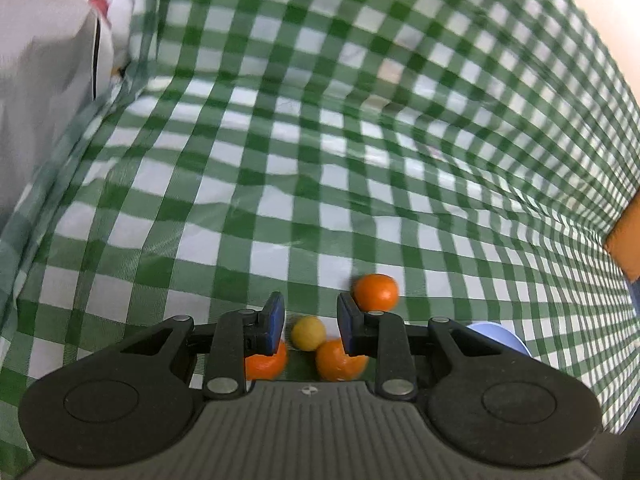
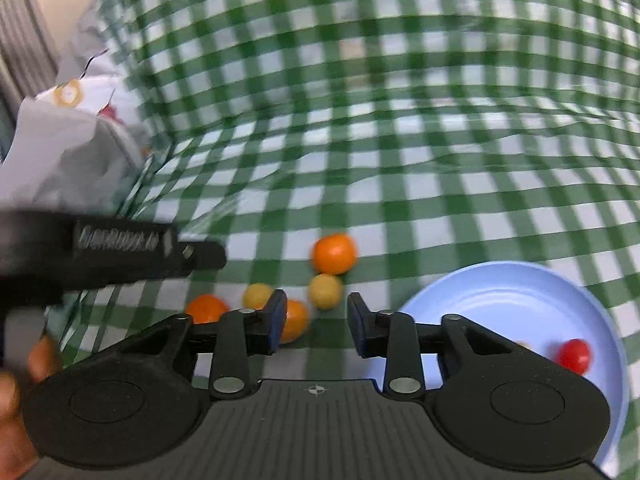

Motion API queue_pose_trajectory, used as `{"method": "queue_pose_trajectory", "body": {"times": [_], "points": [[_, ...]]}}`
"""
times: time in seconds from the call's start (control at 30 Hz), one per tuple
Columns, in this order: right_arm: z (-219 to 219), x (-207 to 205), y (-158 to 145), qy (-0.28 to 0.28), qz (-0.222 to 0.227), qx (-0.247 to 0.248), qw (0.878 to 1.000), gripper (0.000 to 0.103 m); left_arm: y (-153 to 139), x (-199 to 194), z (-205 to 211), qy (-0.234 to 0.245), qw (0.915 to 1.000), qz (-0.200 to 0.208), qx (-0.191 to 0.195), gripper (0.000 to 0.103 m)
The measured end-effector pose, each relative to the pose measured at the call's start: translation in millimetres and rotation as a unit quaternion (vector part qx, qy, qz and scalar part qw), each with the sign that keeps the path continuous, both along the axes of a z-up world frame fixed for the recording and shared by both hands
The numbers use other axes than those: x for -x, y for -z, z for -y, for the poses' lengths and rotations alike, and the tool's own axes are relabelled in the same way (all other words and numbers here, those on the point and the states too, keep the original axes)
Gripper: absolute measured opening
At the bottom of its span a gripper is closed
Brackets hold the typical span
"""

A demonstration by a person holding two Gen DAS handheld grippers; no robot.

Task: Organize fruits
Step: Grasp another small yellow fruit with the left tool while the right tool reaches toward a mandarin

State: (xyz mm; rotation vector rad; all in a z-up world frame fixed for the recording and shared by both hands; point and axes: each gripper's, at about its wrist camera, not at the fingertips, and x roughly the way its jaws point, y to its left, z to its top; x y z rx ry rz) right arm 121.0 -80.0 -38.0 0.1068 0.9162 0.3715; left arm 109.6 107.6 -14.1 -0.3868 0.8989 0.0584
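Observation:
Three oranges and two small yellow fruits lie close together on a green-and-white checked cloth (image 1: 320,140). In the left wrist view my left gripper (image 1: 310,300) hovers open over them. A yellow fruit (image 1: 308,333) shows in its gap, untouched, with oranges (image 1: 376,292) (image 1: 340,360) (image 1: 266,360) around it. In the right wrist view my right gripper (image 2: 318,296) is open and holds nothing. Beyond it lie oranges (image 2: 334,253) (image 2: 206,308) (image 2: 296,320) and yellow fruits (image 2: 326,291) (image 2: 258,295). The light blue plate (image 2: 520,300) on the right holds a red fruit (image 2: 575,356).
A crumpled white bag (image 2: 72,148) lies on the cloth at the left. The left gripper's black body (image 2: 120,248) and the hand (image 2: 40,360) holding it cross the left side of the right wrist view. An orange-brown object (image 1: 624,240) pokes in at the right edge.

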Motion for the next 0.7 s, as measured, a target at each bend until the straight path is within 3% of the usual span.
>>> {"method": "queue_pose_trajectory", "body": {"times": [0.27, 0.7], "points": [[-24, -9, 13, -0.019, -0.023, -0.006, 1.000, 0.040, 20, -21, -4, 0.019, 0.9990, -0.038, 0.012, 0.032], [-36, -25, 32, -0.027, -0.043, 0.031, 0.998, 0.044, 42, -42, 10, 0.041, 0.9954, -0.084, 0.019, 0.032]]}}
